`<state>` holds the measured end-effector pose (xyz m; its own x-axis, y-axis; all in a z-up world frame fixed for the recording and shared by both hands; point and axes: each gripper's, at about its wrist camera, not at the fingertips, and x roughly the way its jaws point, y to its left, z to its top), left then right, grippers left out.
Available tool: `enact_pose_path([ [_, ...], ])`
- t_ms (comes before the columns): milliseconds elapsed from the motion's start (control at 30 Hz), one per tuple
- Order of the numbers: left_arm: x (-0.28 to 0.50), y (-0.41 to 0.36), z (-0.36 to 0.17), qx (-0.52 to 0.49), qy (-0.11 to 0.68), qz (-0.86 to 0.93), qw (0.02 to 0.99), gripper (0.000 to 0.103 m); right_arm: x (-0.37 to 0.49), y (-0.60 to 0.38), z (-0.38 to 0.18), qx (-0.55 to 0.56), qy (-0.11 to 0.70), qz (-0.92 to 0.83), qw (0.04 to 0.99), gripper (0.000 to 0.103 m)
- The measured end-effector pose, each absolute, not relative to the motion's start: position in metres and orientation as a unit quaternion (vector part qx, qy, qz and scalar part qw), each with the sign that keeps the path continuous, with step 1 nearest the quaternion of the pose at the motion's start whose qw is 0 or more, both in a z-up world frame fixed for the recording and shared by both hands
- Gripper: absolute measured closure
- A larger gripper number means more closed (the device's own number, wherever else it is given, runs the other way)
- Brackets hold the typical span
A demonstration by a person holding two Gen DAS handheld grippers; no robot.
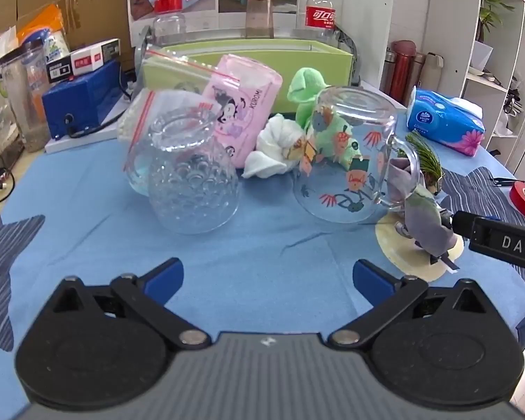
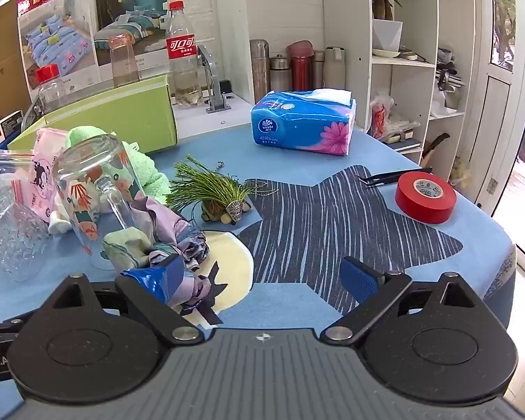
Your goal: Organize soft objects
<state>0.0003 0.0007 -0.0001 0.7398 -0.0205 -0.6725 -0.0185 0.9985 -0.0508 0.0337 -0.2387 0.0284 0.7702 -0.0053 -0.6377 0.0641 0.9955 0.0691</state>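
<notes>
1. The left wrist view alone shows the blue metal box (image 1: 82, 99) at upper left, the tall plastic jar (image 1: 26, 94) beside it, and the whole front of the pink tissue pack (image 1: 243, 105). It also shows the white cloth bundle (image 1: 274, 150) lying between the dimpled glass (image 1: 189, 178) and the printed mug (image 1: 350, 161), both upside down.
2. The right wrist view alone shows the green tassel ornament (image 2: 213, 189) in full at centre, the tweezers (image 2: 392, 176) and the table's far right edge by the shelves (image 2: 413, 52). Both views show the blue tissue box (image 2: 302, 122) and the red tape roll (image 2: 425, 196).
3. The left gripper (image 1: 267, 278) hangs over bare blue tablecloth (image 1: 262, 245), jaws wide apart with nothing between them. Open cloth runs from its fingers up to the two glasses.
4. The right gripper (image 2: 267, 274) is also spread wide. Its left finger (image 2: 164, 274) touches the crumpled purple cloth (image 2: 178, 231); its right finger stands clear over the striped star pattern, so the cloth is not clamped.
5. To the right of the purple cloth the table is free as far as the tape roll near the edge.
6. The purple cloth is a bunched, wrinkled heap of lilac, grey and pale green, resting against the mug on the cream circle printed on the tablecloth. A green towel (image 1: 302, 87) stands behind the mug, before the green box (image 1: 262, 59).
</notes>
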Motion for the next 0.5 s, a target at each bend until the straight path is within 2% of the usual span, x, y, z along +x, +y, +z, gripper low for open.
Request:
enact_pose_path([
  [500, -0.0004, -0.0012, -0.0037, -0.016, 0.362, 0.006, 0.932, 0.0, 0.0331, -0.2337, 0.0287, 0.037, 0.337, -0.019, 0.941, 0.019],
])
